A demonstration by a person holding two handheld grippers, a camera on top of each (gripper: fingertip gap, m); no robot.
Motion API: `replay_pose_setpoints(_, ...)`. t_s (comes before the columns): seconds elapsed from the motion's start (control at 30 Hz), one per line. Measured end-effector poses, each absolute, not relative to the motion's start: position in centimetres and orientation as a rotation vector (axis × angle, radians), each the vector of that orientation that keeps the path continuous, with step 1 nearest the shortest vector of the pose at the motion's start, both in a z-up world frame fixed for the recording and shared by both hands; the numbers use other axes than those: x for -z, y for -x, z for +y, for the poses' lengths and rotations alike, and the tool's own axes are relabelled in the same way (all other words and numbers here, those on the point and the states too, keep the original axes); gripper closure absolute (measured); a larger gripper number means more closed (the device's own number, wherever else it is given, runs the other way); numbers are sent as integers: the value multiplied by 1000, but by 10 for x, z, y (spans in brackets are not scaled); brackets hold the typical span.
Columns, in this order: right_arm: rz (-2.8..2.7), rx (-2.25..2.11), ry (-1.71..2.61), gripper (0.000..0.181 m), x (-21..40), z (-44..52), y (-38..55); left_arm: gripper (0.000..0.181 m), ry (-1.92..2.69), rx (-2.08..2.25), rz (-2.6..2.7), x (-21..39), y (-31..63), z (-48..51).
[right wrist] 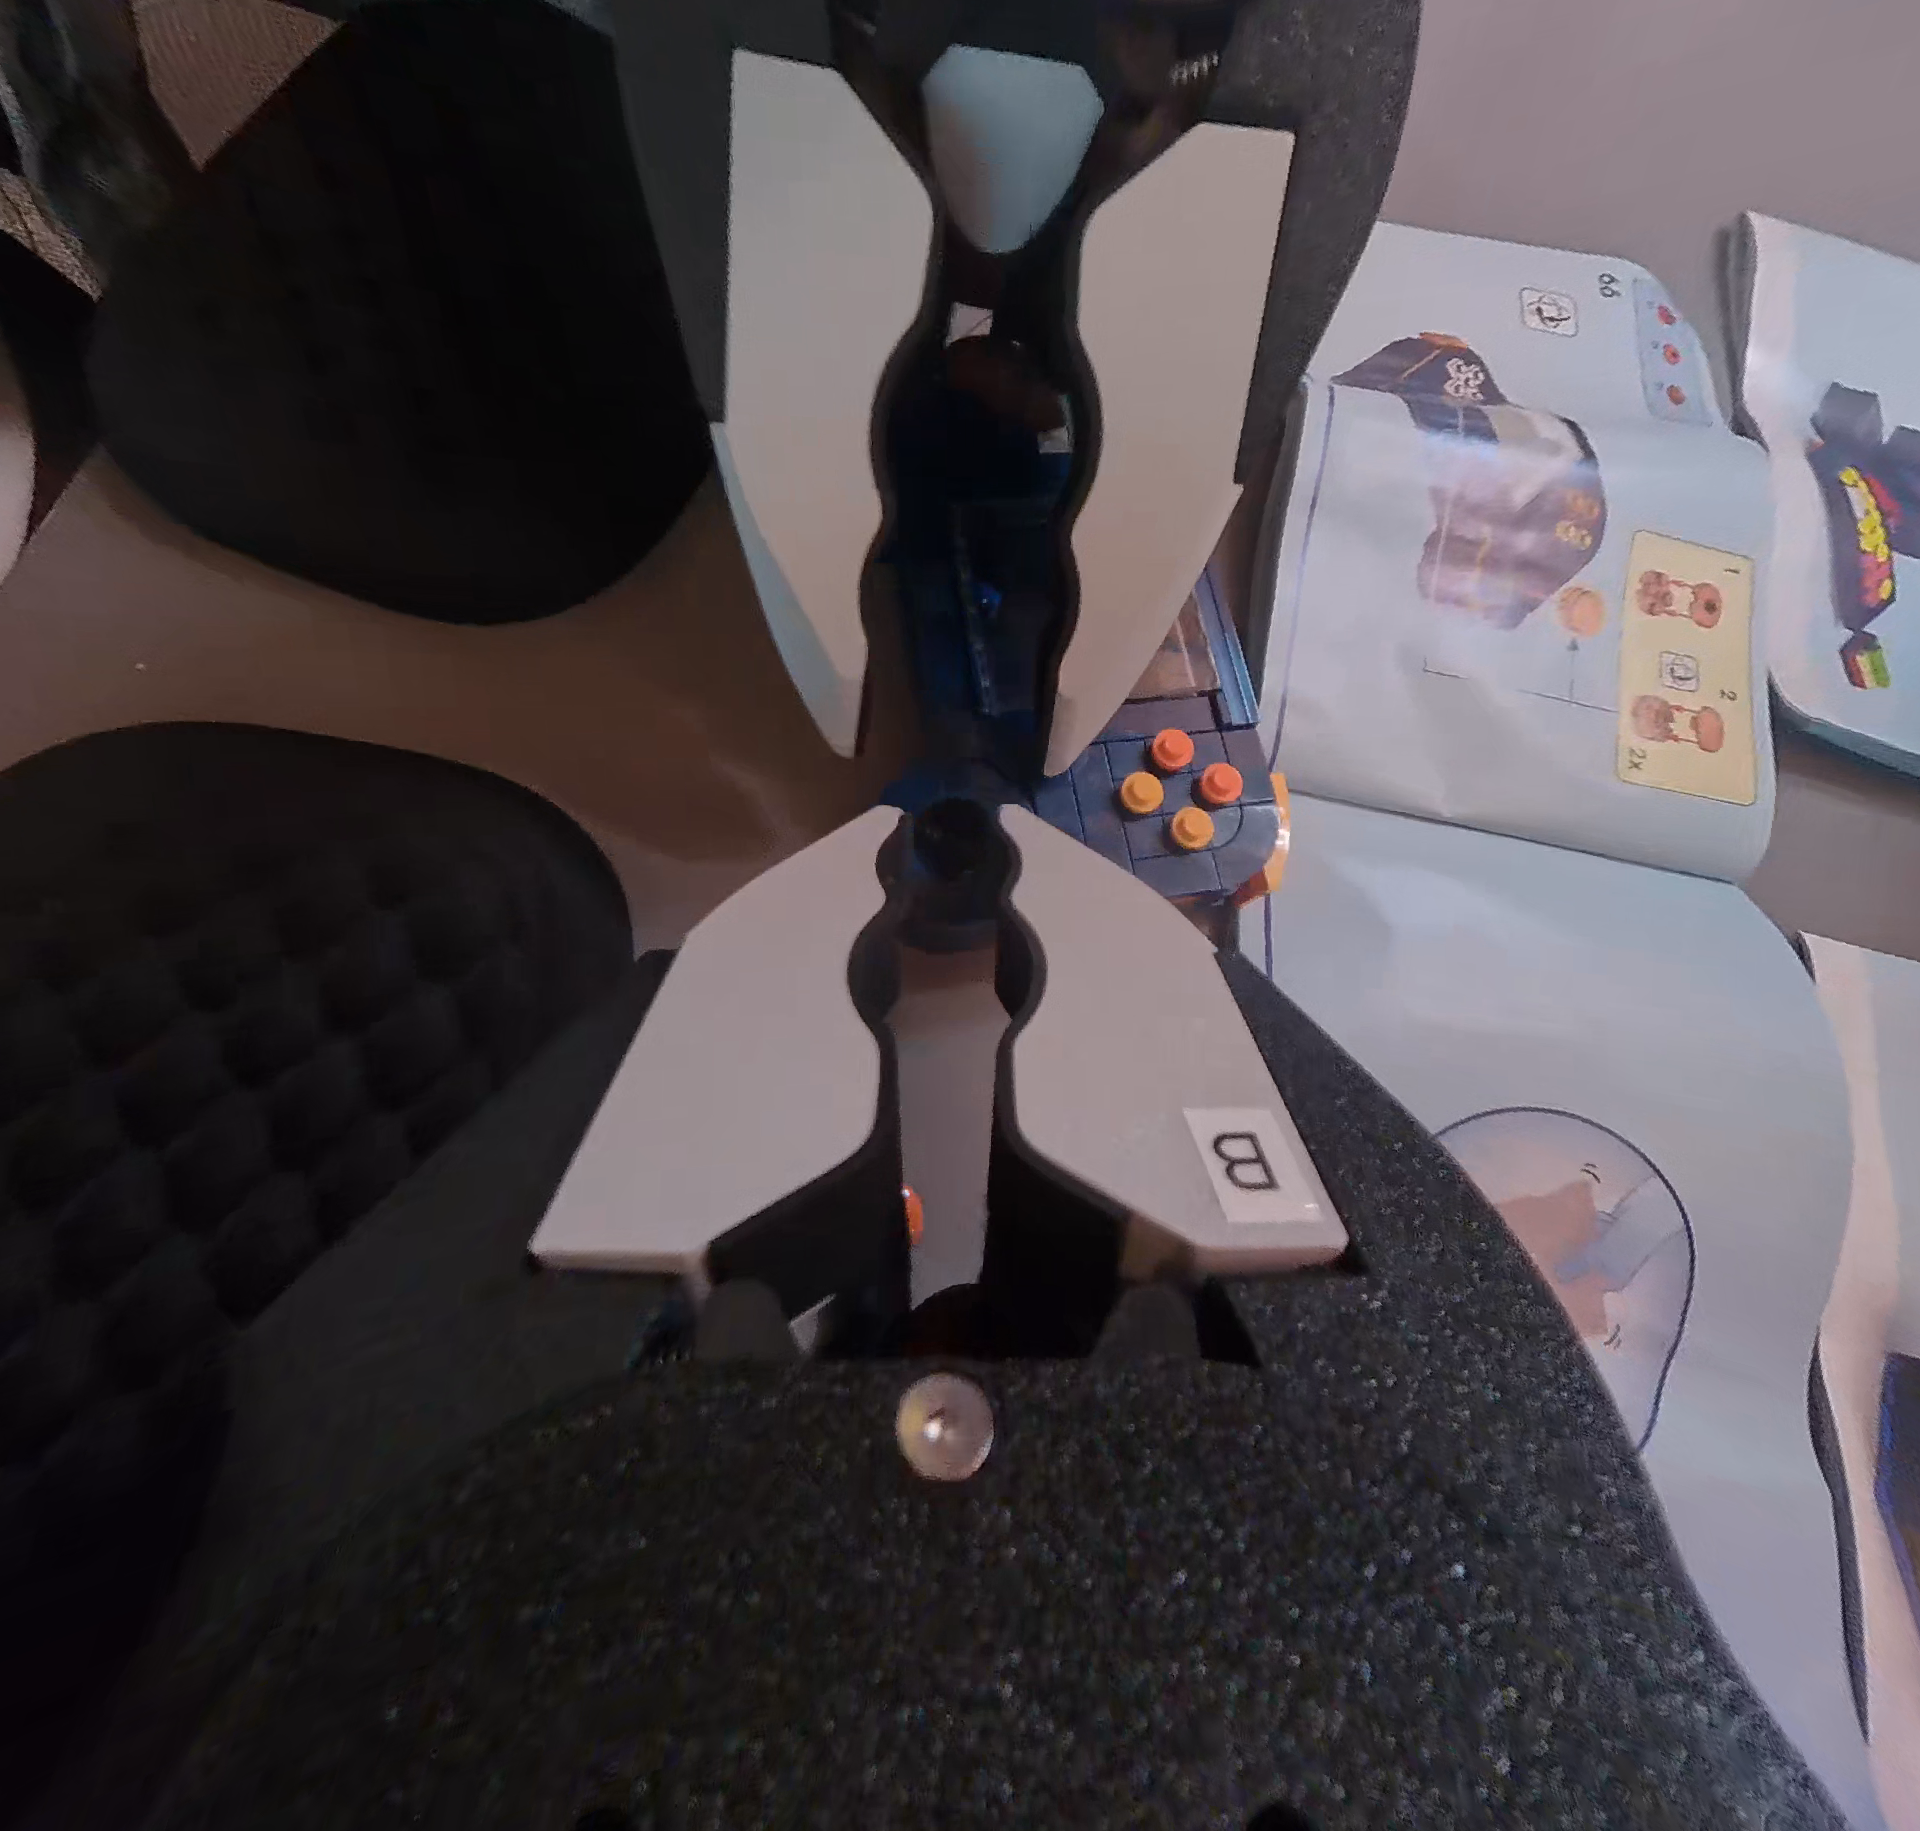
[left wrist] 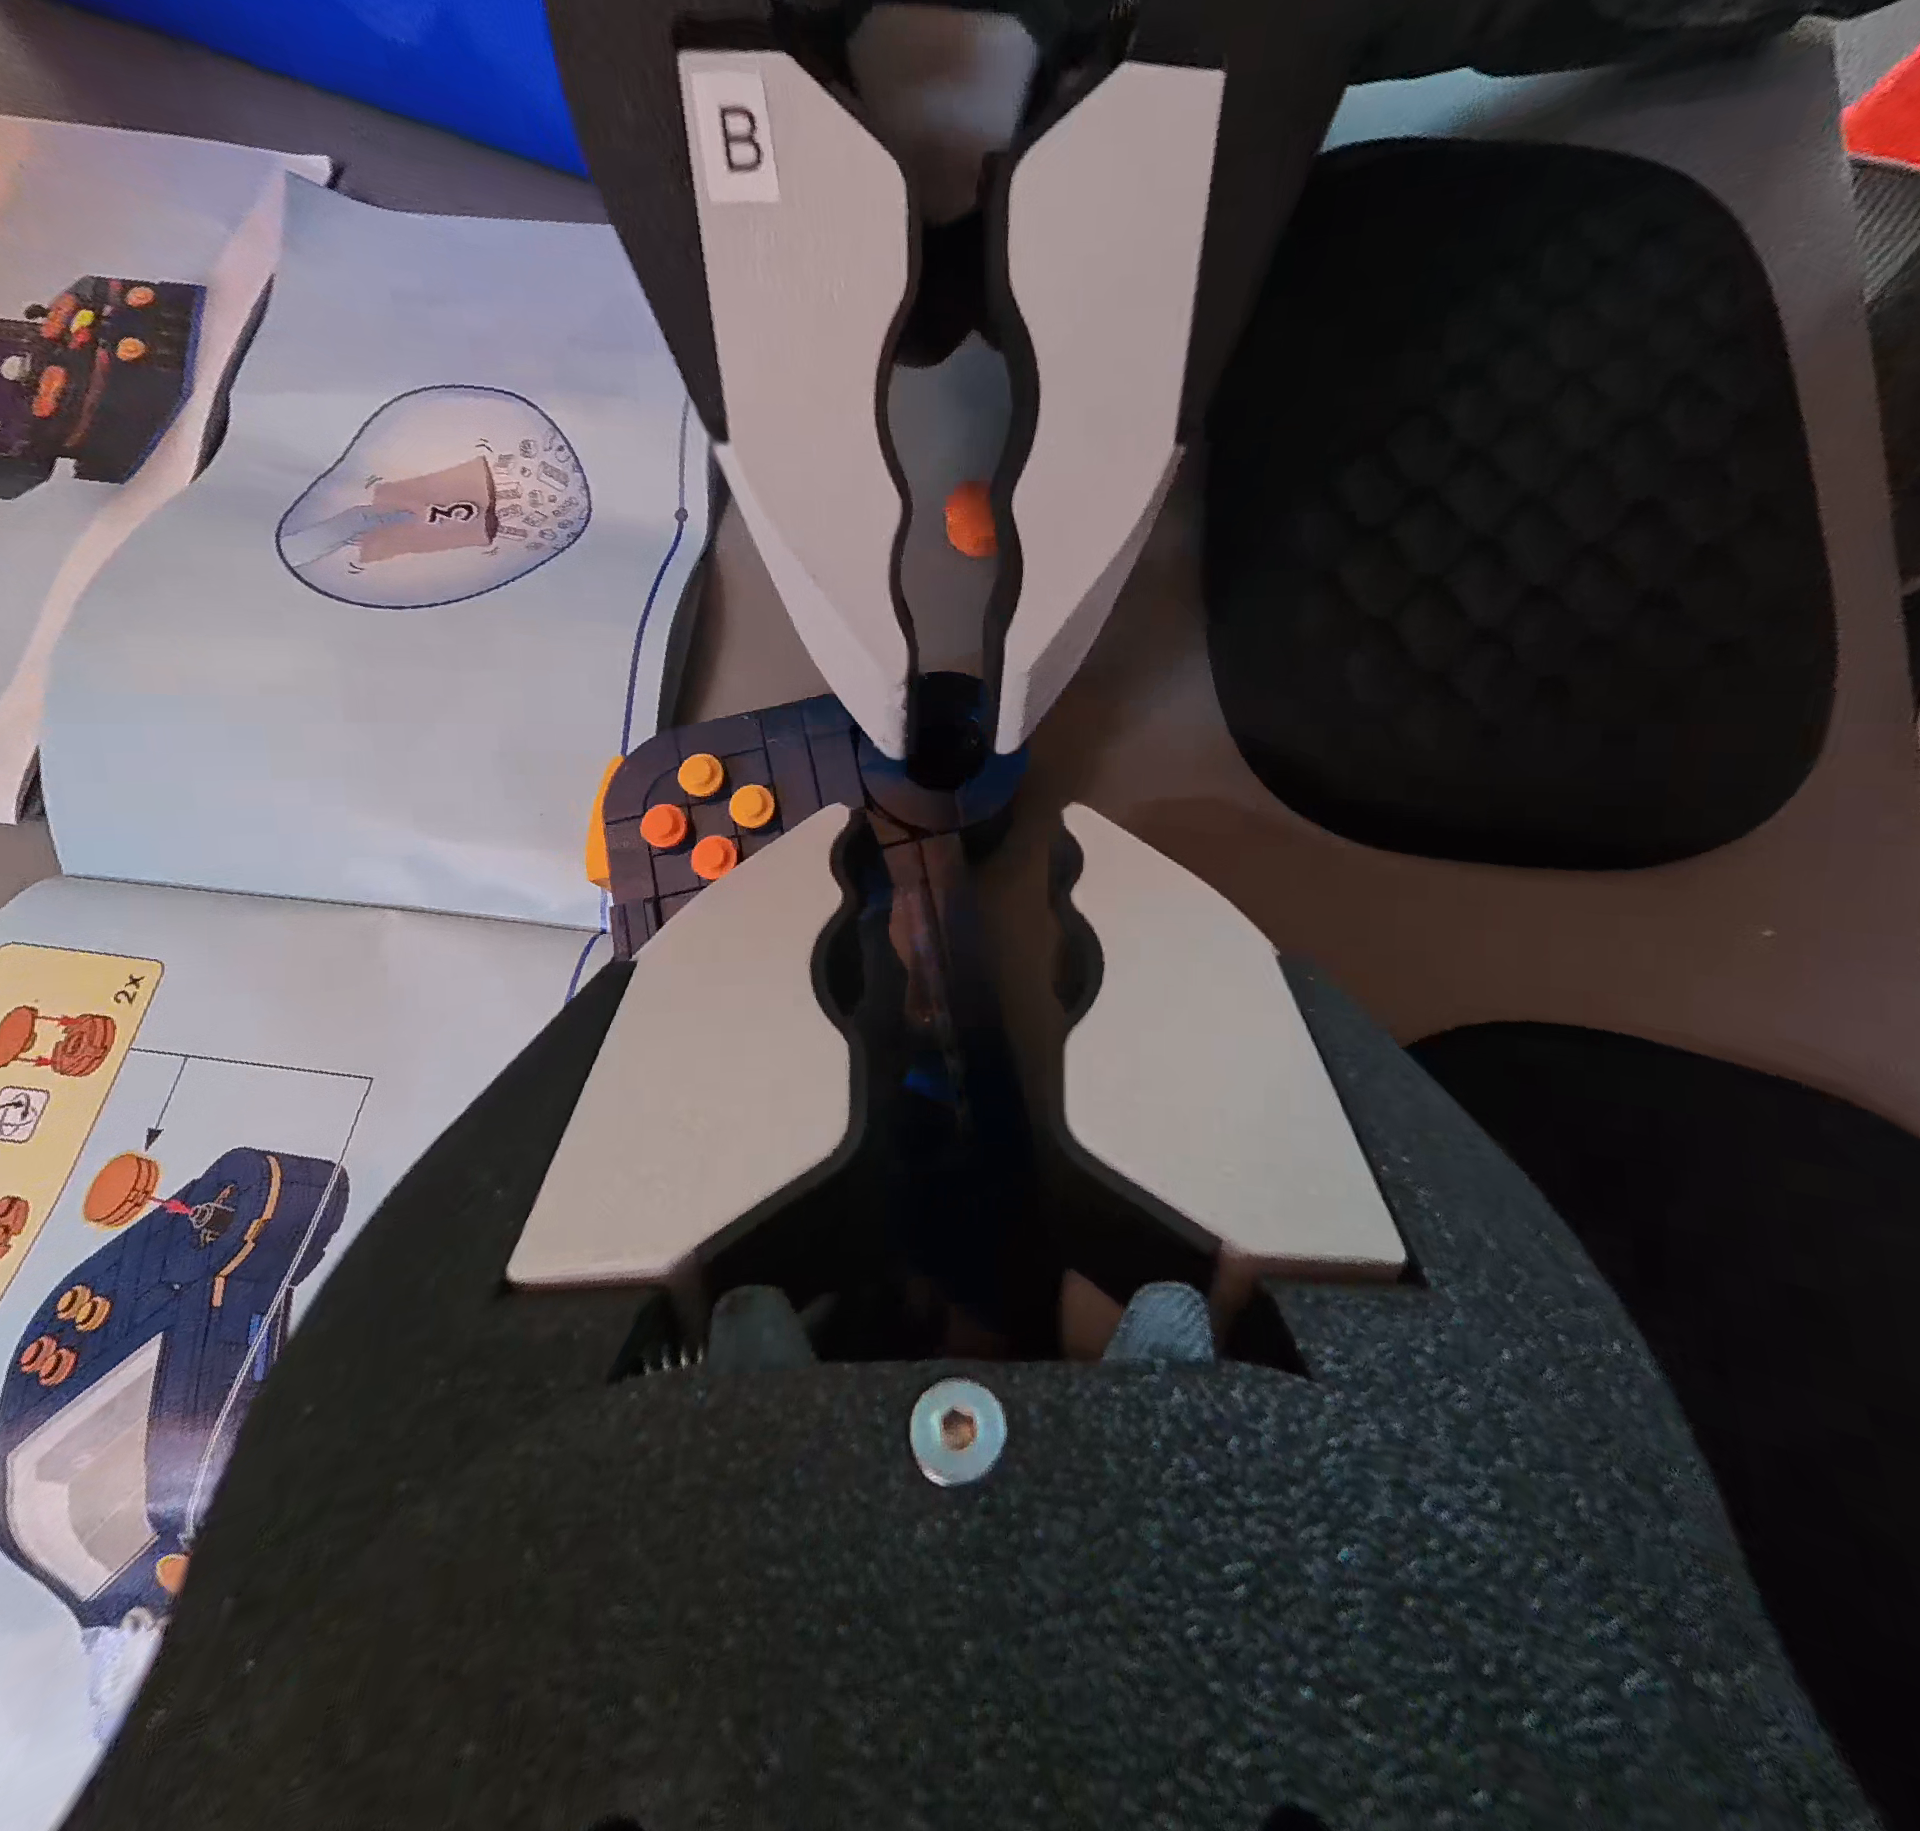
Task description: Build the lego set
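Dim, warm light; wide-angle bending at edges, soft blur up close

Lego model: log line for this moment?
left gripper shut on lego model | right gripper shut on black round piece | booklet open alongside

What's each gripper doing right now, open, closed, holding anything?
Left gripper: closed on the dark blue lego model.
Right gripper: closed on a small black piece at its tips, right against the model.
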State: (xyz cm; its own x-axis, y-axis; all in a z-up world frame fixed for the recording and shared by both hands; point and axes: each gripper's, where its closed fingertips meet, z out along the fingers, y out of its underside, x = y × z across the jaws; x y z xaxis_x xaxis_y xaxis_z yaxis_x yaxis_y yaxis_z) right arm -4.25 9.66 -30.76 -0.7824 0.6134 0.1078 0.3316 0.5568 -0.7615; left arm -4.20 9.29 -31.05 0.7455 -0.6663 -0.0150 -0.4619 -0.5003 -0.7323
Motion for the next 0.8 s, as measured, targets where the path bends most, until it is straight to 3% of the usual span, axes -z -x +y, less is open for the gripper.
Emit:
replay_pose_setpoints(0.3, -2462, -1087, 745, 178, 308, 94, 43, 164, 2163, 378, 876, 311, 40, 89)
replay_pose_setpoints(0.6, -2420, -1130, 809, 180, 306, 98, 51, 162, 2163, 427, 869, 310, 39, 89)
replay_pose_setpoints(0.7, -2420, -1119, 805, 170, 306, 99, 50, 158, 2157, 442, 881, 310, 37, 87)
replay_pose_setpoints(0.8, -2427, -1142, 806, 170, 304, 100, 46, 141, 2161, 499, 895, 306, 32, 81)
